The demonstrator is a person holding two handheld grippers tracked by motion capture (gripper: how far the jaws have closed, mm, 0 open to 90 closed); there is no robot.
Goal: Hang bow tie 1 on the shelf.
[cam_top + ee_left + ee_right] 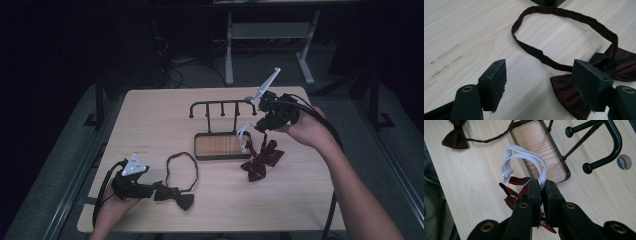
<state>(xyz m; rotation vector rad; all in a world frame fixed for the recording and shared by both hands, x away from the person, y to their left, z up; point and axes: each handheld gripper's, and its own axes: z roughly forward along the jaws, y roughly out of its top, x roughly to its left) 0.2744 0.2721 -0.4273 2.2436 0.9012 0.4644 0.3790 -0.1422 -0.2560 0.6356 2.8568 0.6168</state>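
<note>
Two bow ties here. Near left, the left claw sits wide open around the dark maroon satin bow tie lying flat on the light wood worktop. Right, the right claw is clamped on the striped burgundy bow tie's white elastic strap, dangling it beside the black metal hook rack.

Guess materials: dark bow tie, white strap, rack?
Dark bow tie: looks like satin-type fabric, faint sheen, pleated folds. White strap: likely ribbed elastic, pinched in the right claw. Rack: matte black metal rods, seemingly; its base shows wood grain.
</note>
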